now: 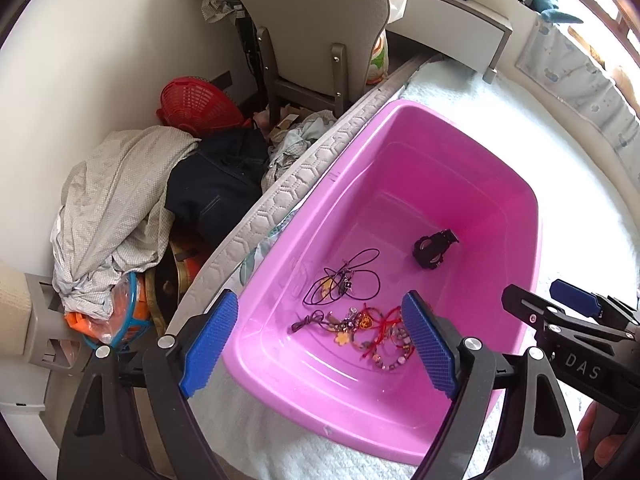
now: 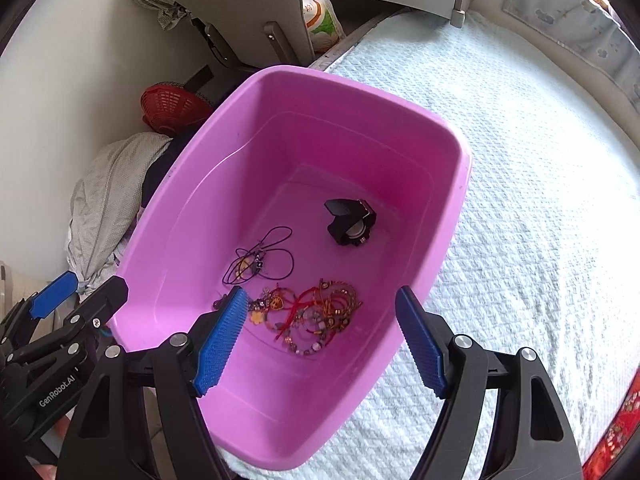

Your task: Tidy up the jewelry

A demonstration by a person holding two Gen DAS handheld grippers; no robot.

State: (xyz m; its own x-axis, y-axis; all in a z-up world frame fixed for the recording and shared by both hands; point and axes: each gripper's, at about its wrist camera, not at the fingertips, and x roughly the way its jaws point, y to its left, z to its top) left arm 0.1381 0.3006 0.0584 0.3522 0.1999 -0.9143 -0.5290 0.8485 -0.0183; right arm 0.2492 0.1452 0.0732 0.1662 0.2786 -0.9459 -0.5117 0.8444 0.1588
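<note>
Both handheld tools are black plastic frames with silver round screws and ridged blue pads on the jaws. The left gripper [image 1: 320, 344] body reads "GenRobot.AI"; the right gripper [image 2: 322, 340] reads "DAS".

The left gripper [image 1: 320, 344], black-framed with ribbed blue rubber pads, is pointing steeply downward with its jaws standing wide apart and nothing between them. The right gripper [image 2: 320, 344], of the same build, is also tilting steeply down, its jaws spread wide and empty. In the left wrist view, the right gripper is showing at about four o'clock, with fingertips [image 1: 600, 436] of a hand at the lower edge.
</note>
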